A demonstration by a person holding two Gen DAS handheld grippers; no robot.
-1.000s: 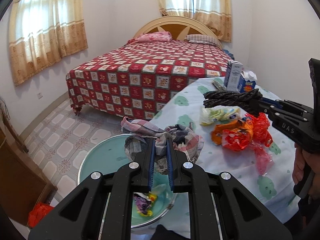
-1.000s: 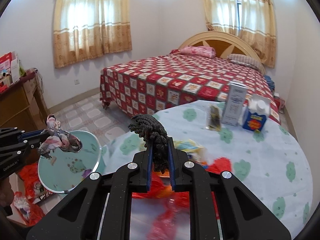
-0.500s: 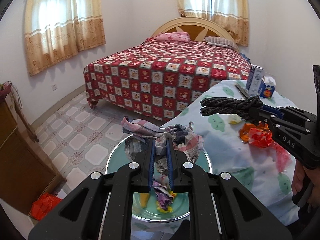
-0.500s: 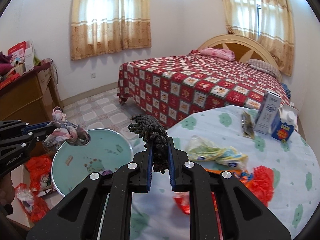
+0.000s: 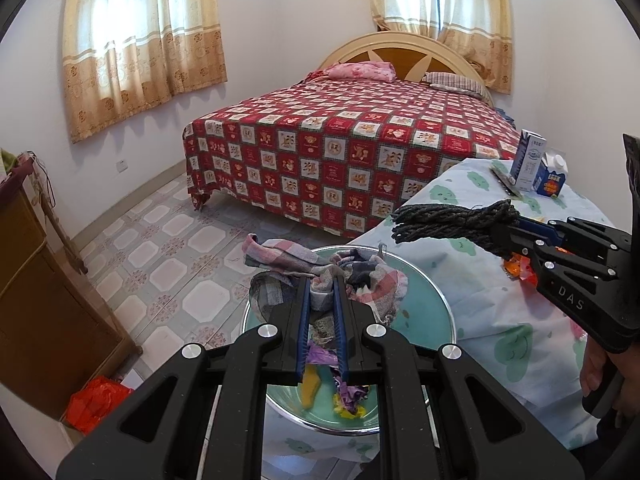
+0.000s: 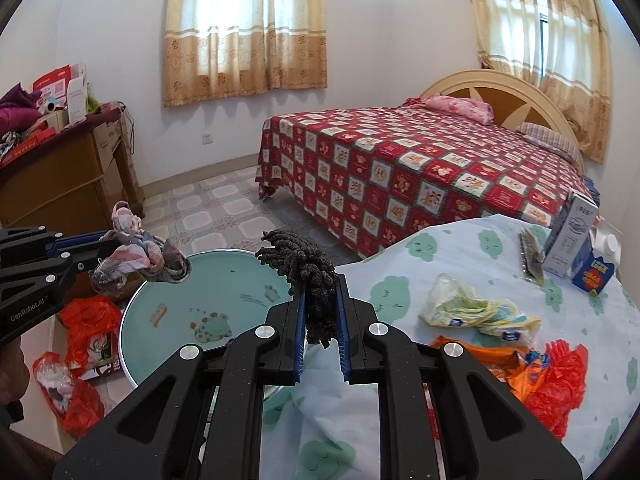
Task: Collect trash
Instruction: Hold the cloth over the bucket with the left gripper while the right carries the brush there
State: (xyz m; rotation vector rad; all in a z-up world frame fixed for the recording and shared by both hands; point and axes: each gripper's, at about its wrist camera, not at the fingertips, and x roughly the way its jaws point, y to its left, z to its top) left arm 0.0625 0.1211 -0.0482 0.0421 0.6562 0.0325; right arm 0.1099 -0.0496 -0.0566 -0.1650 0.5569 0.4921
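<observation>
My left gripper (image 5: 321, 280) is shut on a crumpled plaid rag (image 5: 356, 280), held above a teal metal basin (image 5: 430, 312) that has coloured wrappers (image 5: 348, 396) in its bottom. My right gripper (image 6: 319, 280) is shut on a dark grey bundle of cord (image 6: 308, 268), just past the table's left edge, beside the basin (image 6: 224, 288). In the left wrist view the right gripper (image 5: 508, 224) and the cord bundle (image 5: 448, 220) come in from the right. The right wrist view shows the left gripper (image 6: 102, 250) with the rag (image 6: 140, 258) over the basin's far-left rim.
The round table (image 6: 480, 264) with a cloud-print cloth carries a yellow-white wrapper (image 6: 472, 312), orange and red plastic bags (image 6: 556, 376), two cartons (image 6: 576, 240) and a dark flat packet (image 6: 530, 256). A bed (image 5: 360, 144) stands behind. A wooden cabinet (image 6: 60, 176) and red bags (image 6: 80, 360) are at left.
Both grippers have swung left off the table toward the basin, each still holding its item. The basin now lies under the rag, and the cord bundle has left the red bags.
</observation>
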